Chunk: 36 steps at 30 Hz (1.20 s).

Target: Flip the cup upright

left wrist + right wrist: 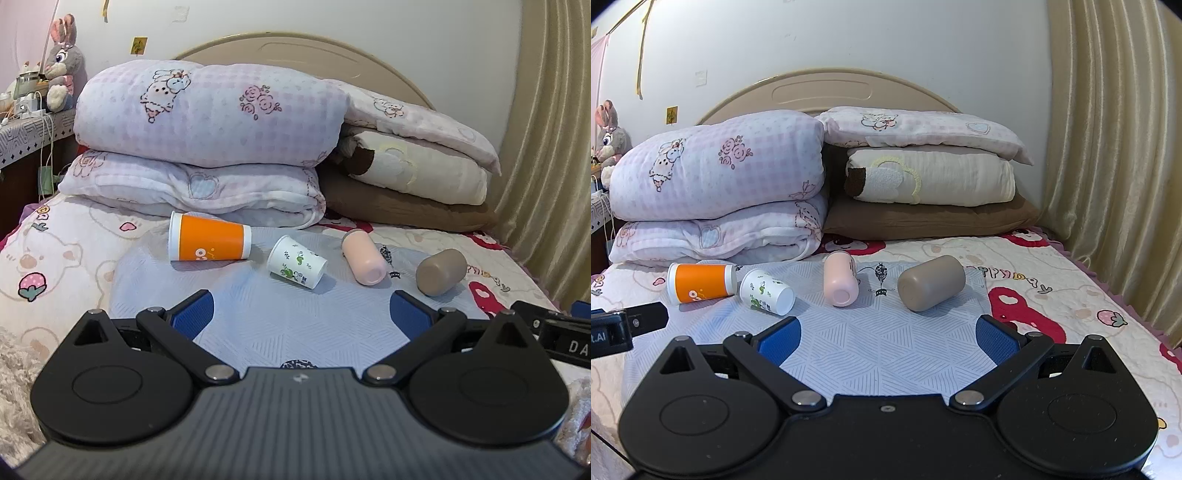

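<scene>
Several cups lie on their sides on a pale blue mat on the bed. From left to right they are an orange cup, a white cup with green print, a pink cup and a brown cup. My left gripper is open and empty, short of the cups. My right gripper is open and empty, short of the pink and brown cups. The right gripper's body shows at the right edge of the left wrist view.
Folded quilts and stacked pillows lie behind the cups against the headboard. A curtain hangs on the right. A bedside table with a plush rabbit stands at the far left.
</scene>
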Motion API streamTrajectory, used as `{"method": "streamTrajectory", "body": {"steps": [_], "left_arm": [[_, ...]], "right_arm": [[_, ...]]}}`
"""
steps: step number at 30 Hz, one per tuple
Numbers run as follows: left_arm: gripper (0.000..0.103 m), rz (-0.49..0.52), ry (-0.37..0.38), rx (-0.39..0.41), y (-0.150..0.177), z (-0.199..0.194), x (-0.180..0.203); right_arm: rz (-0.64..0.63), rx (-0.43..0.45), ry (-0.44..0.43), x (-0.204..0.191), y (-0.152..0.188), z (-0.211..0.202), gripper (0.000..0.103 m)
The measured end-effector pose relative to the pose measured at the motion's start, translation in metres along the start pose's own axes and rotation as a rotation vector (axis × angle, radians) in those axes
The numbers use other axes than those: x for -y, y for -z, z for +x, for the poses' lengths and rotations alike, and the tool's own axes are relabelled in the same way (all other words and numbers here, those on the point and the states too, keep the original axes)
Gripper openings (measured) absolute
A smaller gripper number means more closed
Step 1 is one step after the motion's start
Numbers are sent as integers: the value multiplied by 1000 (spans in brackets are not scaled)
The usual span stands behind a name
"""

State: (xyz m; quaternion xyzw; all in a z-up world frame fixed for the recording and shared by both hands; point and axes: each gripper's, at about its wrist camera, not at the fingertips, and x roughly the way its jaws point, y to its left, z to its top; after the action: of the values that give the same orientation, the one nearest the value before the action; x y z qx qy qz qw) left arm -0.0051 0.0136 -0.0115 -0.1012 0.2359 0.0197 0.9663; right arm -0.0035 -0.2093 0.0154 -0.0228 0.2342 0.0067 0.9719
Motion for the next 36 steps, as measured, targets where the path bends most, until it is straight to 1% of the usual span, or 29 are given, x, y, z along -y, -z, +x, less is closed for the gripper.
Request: {"method": "streamTrajectory", "body": {"steps": [8, 13, 15, 17, 19, 21, 24, 27, 29, 31, 33, 36], "left_arm": [[103, -2, -5, -14, 1, 1, -2], [103, 22, 4, -59, -6, 5, 1], [103, 38, 19, -75, -15, 6, 3], [103, 69, 24, -92, -30, 10, 6], [103, 109, 11, -107, -47, 17, 11], [103, 133, 3, -130, -66, 29, 15], [103, 96, 42, -197, -92, 54, 17], [103, 47, 92, -250, -109, 83, 18], [103, 41, 100, -271, -113, 103, 22], [103, 42, 106, -303, -117, 127, 29], [103, 29, 118, -324, -118, 148, 32], [103, -8, 140, -356, -121, 180, 35]], "right_arm": [[-3, -4, 3, -1, 1, 1, 102], [1, -15, -13, -1, 0, 2, 102], [9, -25, -49, 1, -3, 3, 102], [17, -39, -126, 5, -11, 5, 102], [8, -47, -215, 8, -22, 8, 102], [-6, -41, -281, 11, -35, 12, 102], [-4, -36, -368, 16, -56, 24, 102], [-58, -81, -416, 12, -72, 48, 102], [-114, -118, -428, 5, -79, 68, 102], [-137, -161, -450, 1, -87, 91, 102], [-115, -203, -486, -1, -93, 115, 101], [-37, -279, -558, -1, -97, 160, 96]]}}
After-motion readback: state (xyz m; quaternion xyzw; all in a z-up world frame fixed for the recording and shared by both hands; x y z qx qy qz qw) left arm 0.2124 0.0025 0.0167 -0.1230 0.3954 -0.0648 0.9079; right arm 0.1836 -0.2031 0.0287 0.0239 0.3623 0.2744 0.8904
